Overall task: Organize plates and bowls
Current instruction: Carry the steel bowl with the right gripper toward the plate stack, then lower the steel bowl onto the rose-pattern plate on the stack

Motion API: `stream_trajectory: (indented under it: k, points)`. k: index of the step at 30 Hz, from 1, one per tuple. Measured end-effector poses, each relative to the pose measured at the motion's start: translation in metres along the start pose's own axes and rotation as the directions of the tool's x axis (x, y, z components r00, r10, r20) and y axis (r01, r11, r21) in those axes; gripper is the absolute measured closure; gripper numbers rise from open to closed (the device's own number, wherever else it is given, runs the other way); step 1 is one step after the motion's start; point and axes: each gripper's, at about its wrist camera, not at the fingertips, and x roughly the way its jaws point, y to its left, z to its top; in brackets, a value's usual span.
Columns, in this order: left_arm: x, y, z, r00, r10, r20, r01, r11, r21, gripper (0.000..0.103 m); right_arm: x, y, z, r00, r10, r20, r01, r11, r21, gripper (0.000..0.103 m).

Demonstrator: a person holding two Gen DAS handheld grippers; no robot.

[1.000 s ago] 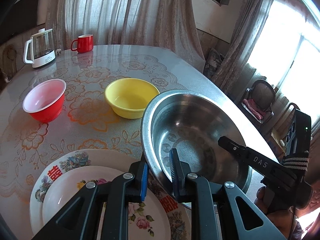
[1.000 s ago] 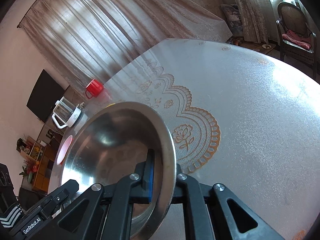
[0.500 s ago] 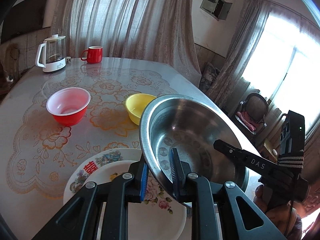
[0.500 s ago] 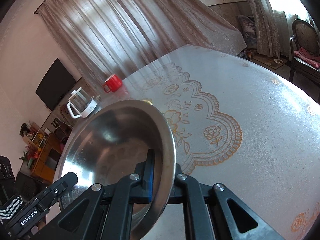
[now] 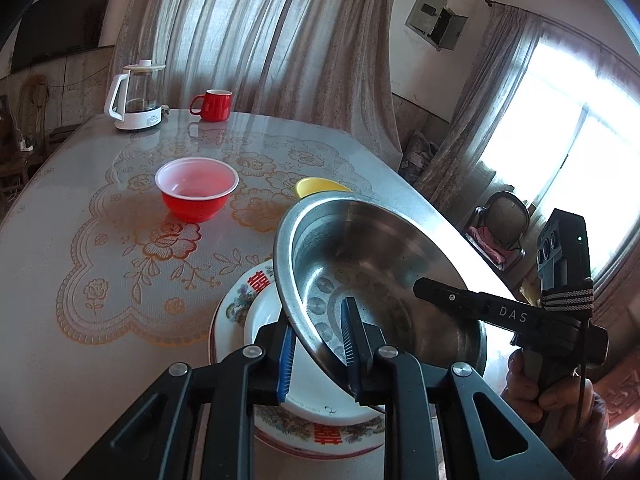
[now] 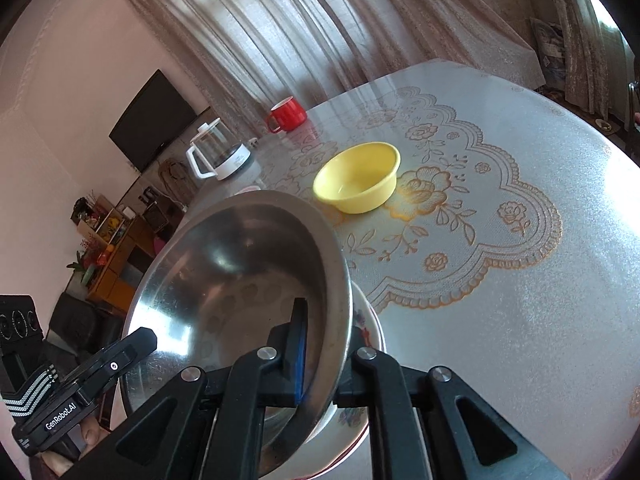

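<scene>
Left gripper (image 5: 318, 354): closed on metal bowl (image 5: 372, 276) rim, lower centre.
Right gripper (image 6: 324, 354): clamped on opposite rim.
Metal bowl: tilted above stacked plates (image 5: 240, 304).
Red bowl (image 5: 196, 188): upper left.
Yellow bowl (image 6: 358, 182): centre, on table (image 6: 520, 300).

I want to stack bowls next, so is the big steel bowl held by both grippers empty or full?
Empty: the large round stainless steel bowl shows only its bare shiny bottom in both wrist views.

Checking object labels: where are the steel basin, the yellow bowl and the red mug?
steel basin (image 5: 360, 264), left wrist view, inner wall.
yellow bowl (image 6: 357, 182), right wrist view, inside.
red mug (image 5: 216, 106), left wrist view, side.
</scene>
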Motion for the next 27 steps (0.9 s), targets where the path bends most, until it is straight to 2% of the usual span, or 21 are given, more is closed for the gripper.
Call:
stream_trajectory:
  k: [10, 14, 16, 21, 23, 27]
  points:
    - [0.0, 0.018, -0.021, 0.999, 0.013, -0.043, -0.017, 0.996, -0.082, 0.082, 0.018, 0.012, -0.018, 0.996, -0.009, -0.088, 0.008, 1.0, -0.012, 0.093]
    - [0.007, 0.027, -0.025, 0.998, 0.027, -0.062, -0.034, 0.993, -0.117, 0.082, 0.022, 0.013, -0.02, 0.995, -0.014, -0.096, 0.012, 1.0, -0.018, 0.092]
    - [0.006, 0.029, -0.026, 0.998, 0.012, -0.057, -0.02, 0.991, -0.132, 0.082, 0.024, 0.012, -0.021, 0.995, -0.017, -0.101, 0.015, 1.0, -0.018, 0.091]
    - [0.005, 0.028, -0.026, 0.998, 0.007, -0.06, -0.014, 0.991, -0.13, 0.082, 0.023, 0.013, -0.022, 0.995, -0.016, -0.098, 0.014, 1.0, -0.027, 0.09]
    - [0.004, 0.028, -0.026, 0.998, 0.011, -0.061, -0.018, 0.991, -0.131, 0.081, 0.022, 0.012, -0.022, 0.995, 0.005, -0.101, -0.006, 1.0, -0.01, 0.085]
    - [0.005, 0.029, -0.025, 0.998, 0.013, -0.06, -0.021, 0.99, -0.139, 0.081, 0.015, 0.013, -0.022, 0.997, 0.001, -0.081, -0.004, 1.0, -0.029, 0.084]
